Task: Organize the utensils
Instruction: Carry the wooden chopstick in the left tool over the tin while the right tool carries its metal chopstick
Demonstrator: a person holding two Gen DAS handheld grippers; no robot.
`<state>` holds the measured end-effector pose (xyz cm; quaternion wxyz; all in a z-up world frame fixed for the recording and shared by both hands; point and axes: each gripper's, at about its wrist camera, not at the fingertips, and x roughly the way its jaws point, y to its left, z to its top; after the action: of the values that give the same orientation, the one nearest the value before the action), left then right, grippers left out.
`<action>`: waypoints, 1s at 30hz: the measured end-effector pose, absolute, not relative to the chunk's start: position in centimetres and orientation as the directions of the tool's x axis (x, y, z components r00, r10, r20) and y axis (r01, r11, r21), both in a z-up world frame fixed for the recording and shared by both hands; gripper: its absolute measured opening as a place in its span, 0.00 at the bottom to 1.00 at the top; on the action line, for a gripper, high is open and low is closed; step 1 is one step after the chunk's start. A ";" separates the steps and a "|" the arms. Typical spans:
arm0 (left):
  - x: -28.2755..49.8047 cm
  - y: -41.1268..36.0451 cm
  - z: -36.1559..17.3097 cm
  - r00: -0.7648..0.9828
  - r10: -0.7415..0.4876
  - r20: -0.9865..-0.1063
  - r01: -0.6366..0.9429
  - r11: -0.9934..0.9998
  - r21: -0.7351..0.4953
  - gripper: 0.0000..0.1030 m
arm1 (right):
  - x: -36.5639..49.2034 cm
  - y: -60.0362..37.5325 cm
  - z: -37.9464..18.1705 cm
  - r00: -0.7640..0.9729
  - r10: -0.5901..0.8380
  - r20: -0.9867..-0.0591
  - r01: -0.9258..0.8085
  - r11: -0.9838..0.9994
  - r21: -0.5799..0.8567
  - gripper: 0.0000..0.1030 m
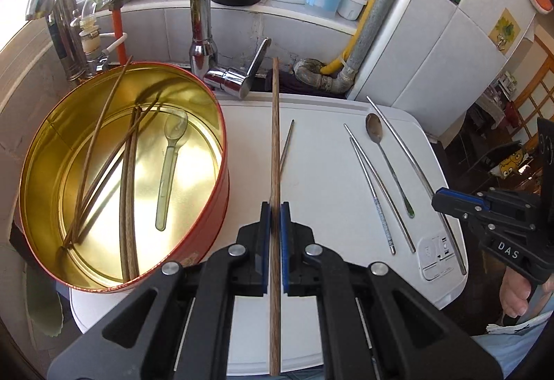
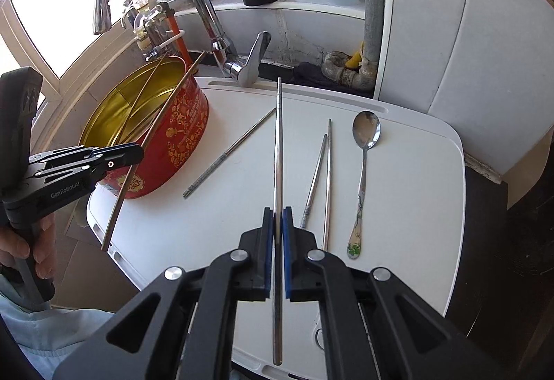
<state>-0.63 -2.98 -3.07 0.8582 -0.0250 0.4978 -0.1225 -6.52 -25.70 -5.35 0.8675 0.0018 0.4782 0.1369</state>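
Left tool (image 1: 275,207): pads pressed together on a wooden chopstick (image 1: 275,144), pinched partway along its length so the stick runs straight ahead between the pads and out behind them. The mid-shaft grip likely keeps the stick balanced rather than drooping at either end. In the right wrist view the stick slants, front end up by the tin's rim, rear end low over the surface edge.

Round tin (image 1: 221,172): red outside, gold inside, sits just left of the left tool. It already holds several wooden chopsticks (image 1: 128,186) and a clear plastic spoon (image 1: 166,172), so it reads as the collecting vessel. Judgement: the held stick goes in there next; a swing left and a tip-down tilt should clear the rim.

Right tool (image 2: 277,210): pads pinching a metal chopstick (image 2: 278,144), again mid-shaft, aligned with the fingers and pointing toward the tap (image 2: 242,68). Whether it is lifted off the white surface (image 2: 415,207) or just resting on it, cannot tell.

Remaining on the surface: one metal chopstick ahead-left of the right tool (image 2: 228,151), a pair just to its right (image 2: 322,179), and a metal spoon (image 2: 363,172) further right. All lie apart, easy single picks.

Risk: smooth metal shaft may slip or pivot in the pads.
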 end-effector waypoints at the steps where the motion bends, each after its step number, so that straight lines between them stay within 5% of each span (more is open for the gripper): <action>1: -1.0 -2.2 -2.8 0.479 -0.224 -0.849 0.166 0.973 -0.163 0.05 | -6.6 -25.3 -5.1 0.506 0.250 -0.826 -0.247 0.959 0.138 0.06; 9: -1.9 2.9 -1.0 0.523 -0.206 -0.827 0.141 0.978 -0.154 0.05 | -6.6 -20.7 -3.1 0.550 0.261 -0.794 -0.271 0.954 0.125 0.06; 30: 6.3 17.3 -1.5 0.452 -0.367 -0.813 0.378 0.904 -0.198 0.05 | 2.3 -2.0 -2.4 0.553 0.148 -0.820 -0.125 0.988 0.094 0.06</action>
<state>6.31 17.33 -1.49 0.8519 0.0059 0.4757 -0.2188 2.27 -2.03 -2.39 0.8811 0.0122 0.4664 0.0777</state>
